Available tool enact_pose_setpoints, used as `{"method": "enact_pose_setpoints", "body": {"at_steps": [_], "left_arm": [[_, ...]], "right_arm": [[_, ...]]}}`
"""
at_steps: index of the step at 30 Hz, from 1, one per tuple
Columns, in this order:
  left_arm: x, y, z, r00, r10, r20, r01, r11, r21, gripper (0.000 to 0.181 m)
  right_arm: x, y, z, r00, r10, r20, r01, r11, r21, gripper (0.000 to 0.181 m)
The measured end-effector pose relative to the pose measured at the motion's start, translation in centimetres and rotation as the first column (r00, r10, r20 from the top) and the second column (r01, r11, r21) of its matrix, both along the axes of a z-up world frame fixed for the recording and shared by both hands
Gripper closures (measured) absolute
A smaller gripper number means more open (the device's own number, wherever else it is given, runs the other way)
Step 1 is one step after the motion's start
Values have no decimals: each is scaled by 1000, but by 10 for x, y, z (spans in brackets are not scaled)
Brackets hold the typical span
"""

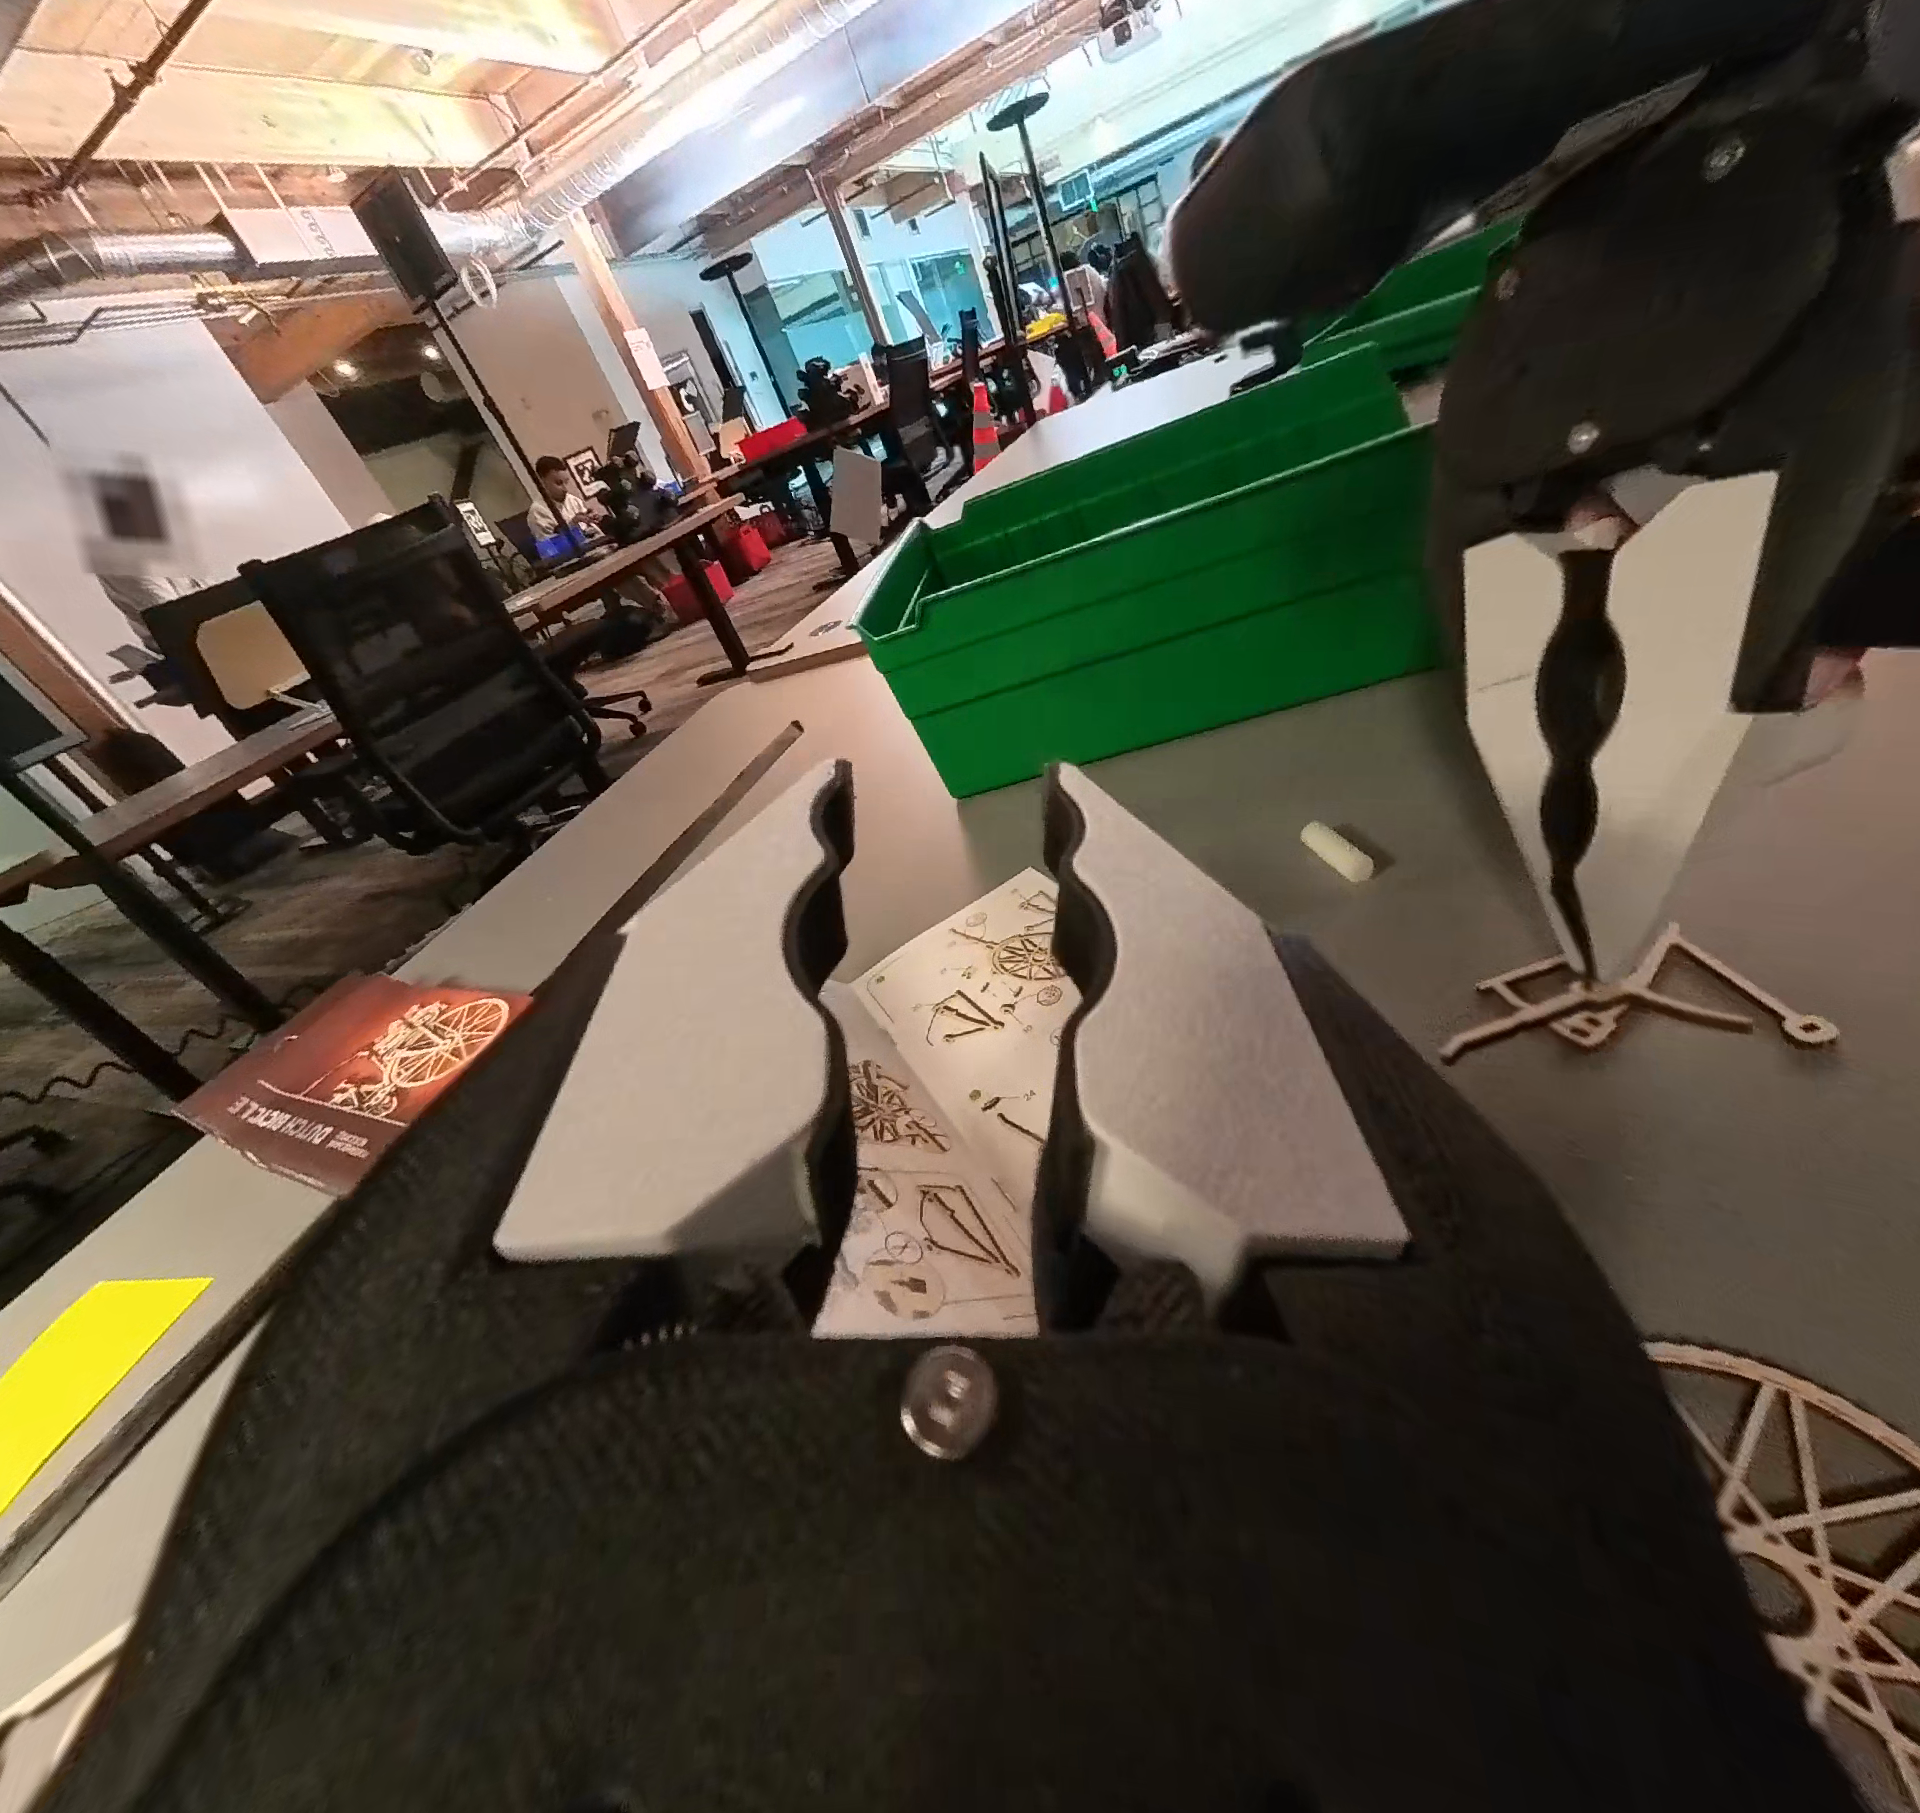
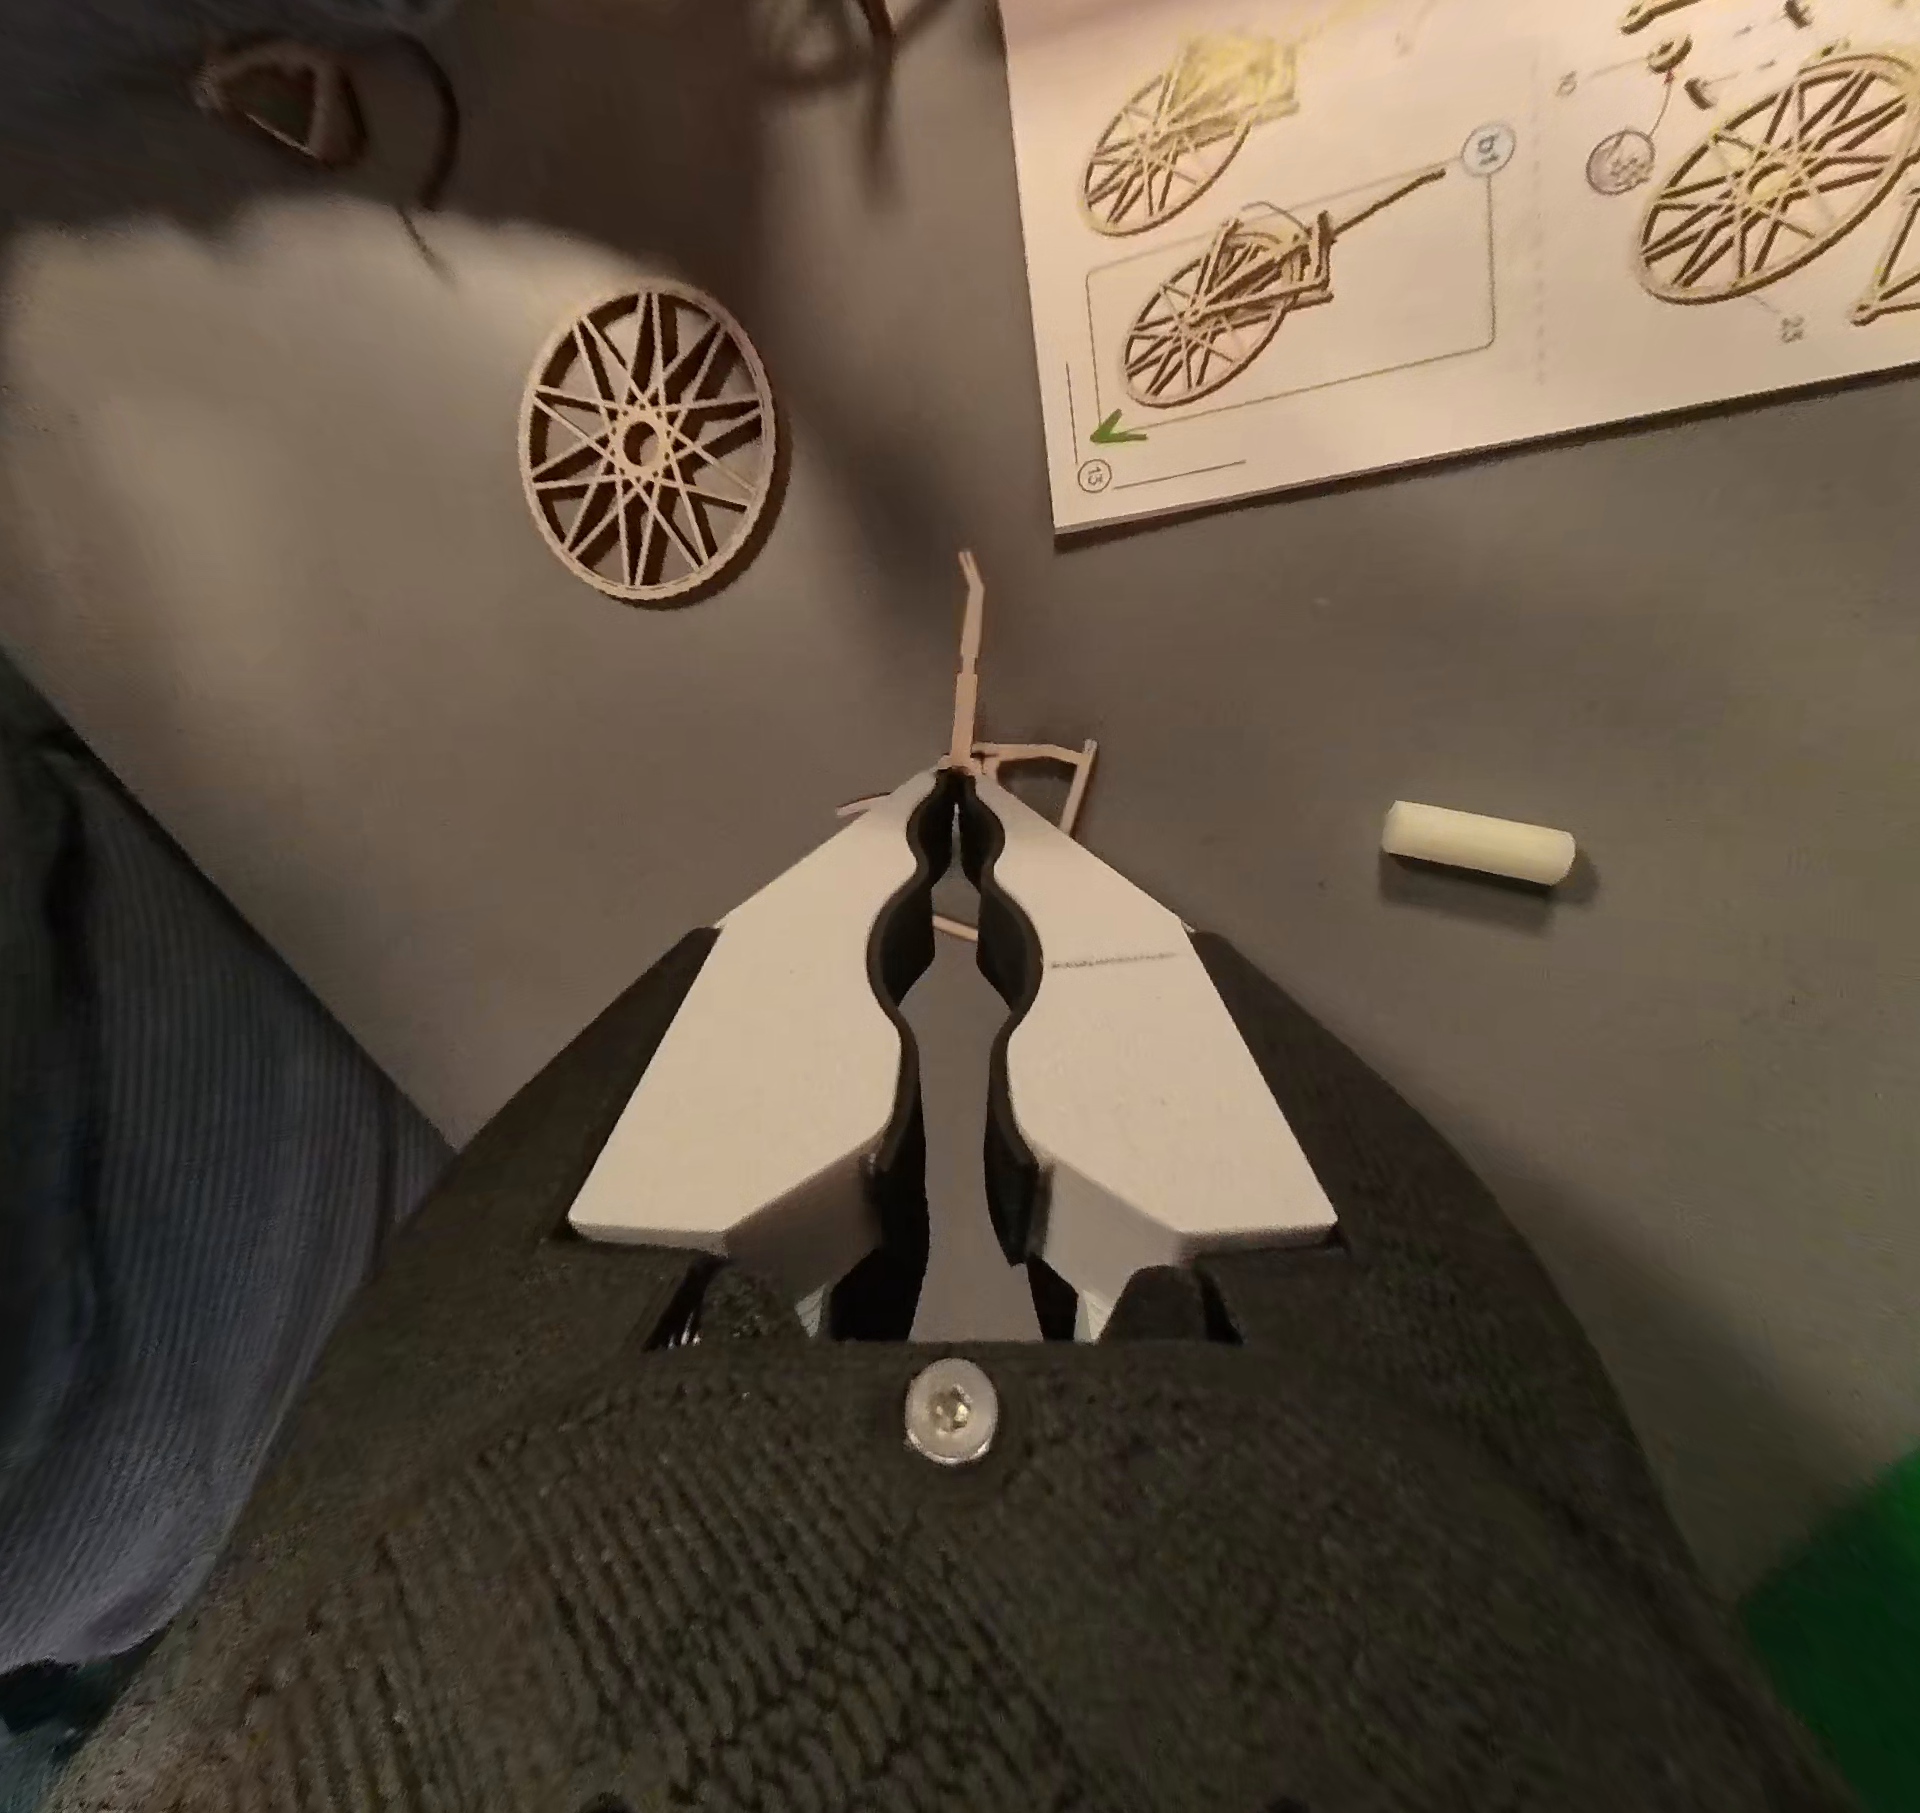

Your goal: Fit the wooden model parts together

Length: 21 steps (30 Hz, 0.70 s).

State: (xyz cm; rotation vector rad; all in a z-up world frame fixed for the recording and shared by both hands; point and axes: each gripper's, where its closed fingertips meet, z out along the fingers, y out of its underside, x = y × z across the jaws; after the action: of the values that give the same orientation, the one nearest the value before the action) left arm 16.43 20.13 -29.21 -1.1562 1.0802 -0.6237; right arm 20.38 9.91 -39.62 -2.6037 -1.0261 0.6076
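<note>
My right gripper (image 2: 956, 789) is shut on a thin wooden frame piece (image 2: 964, 683) and pinches it at the tips, just above the grey table (image 2: 1351, 1036). In the left wrist view the right gripper (image 1: 1584, 965) points down and holds the frame (image 1: 1810, 1029) against the table. A spoked wooden wheel (image 2: 649, 442) lies flat to the left of the frame and also shows in the left wrist view (image 1: 1818, 1535). My left gripper (image 1: 945, 797) is open and empty, low over the instruction sheet (image 1: 966, 1119).
The instruction sheet (image 2: 1455, 205) lies at the far right. A small white peg (image 2: 1475, 854) lies right of the frame. Green bins (image 1: 1143, 641) stand beyond. A brown booklet (image 1: 364, 1067) lies at the table's left edge. A blurred triangular wooden part (image 2: 281, 106) lies far left. The gap from one gripper's tips to the other's is roughly 15 cm. My right gripper's tips are some 10 cm from the spoked wooden wheel (image 2: 649, 442).
</note>
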Motion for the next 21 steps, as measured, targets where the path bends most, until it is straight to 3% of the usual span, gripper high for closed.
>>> {"method": "enact_pose_setpoints", "body": {"at_steps": [21], "left_arm": [[5, -7, -6, 999, -29, -38, 29, 999, 23, 151]], "right_arm": [[2, 3, -1, 997, 15, 75, -16, 1000, 9, 181]]}}
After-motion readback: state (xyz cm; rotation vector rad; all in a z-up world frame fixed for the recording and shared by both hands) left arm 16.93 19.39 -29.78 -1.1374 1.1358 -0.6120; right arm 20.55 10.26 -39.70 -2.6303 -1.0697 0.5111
